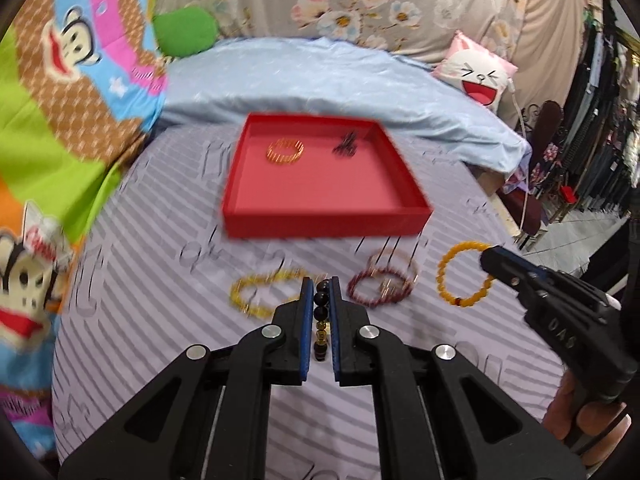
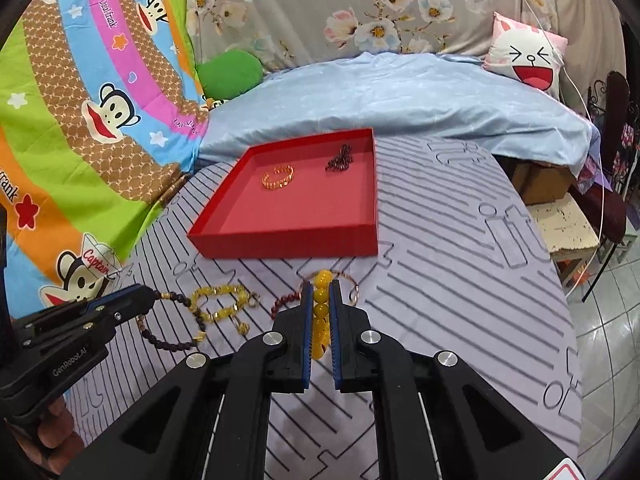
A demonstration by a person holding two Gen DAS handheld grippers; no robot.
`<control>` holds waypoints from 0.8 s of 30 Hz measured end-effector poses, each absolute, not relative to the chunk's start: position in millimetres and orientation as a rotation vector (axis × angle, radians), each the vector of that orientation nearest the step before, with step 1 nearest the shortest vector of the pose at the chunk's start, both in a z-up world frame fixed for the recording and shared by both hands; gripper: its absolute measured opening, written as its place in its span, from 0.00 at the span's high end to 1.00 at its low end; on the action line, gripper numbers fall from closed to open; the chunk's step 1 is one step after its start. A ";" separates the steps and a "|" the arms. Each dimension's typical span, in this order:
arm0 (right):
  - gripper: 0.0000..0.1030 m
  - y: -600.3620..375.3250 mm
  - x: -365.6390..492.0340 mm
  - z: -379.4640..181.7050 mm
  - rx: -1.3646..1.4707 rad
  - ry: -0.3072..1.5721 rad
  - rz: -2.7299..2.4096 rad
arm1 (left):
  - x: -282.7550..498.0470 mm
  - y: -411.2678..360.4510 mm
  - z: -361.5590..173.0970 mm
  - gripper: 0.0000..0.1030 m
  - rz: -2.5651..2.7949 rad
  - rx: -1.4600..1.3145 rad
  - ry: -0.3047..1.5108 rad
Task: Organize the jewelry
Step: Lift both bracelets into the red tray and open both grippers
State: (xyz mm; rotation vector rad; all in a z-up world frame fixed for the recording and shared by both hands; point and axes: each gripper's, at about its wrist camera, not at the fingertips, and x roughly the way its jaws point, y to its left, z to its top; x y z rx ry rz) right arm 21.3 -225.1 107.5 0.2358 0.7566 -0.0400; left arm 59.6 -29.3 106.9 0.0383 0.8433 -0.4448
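Bedsheet point(image 2: 460, 240); bracelets point(image 2: 321, 312) between both jaws

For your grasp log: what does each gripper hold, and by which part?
Left gripper: dark bead bracelet, by its beaded loop. Right gripper: yellow bead bracelet, likewise.

Red tray point(image 2: 280, 246), yellow bead bracelet point(image 2: 321, 316), lilac striped sheet point(image 2: 440, 280) — floral backdrop point(image 2: 360, 8).

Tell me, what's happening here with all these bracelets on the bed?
A person holding two black grippers is sorting jewelry into a shallow red tray. The left gripper is shut on a dark beaded bracelet, and the right gripper is shut on a yellow beaded bracelet. A gold bangle and a dark red beaded piece already lie in the tray. A yellow crystal bracelet and a dark red bracelet remain on the striped sheet.
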 end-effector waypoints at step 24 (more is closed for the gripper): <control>0.93 -248.9 252.5 49.6 0.297 0.930 0.030 | 287.2 -78.2 38.3 0.93 -0.510 -0.072 1.017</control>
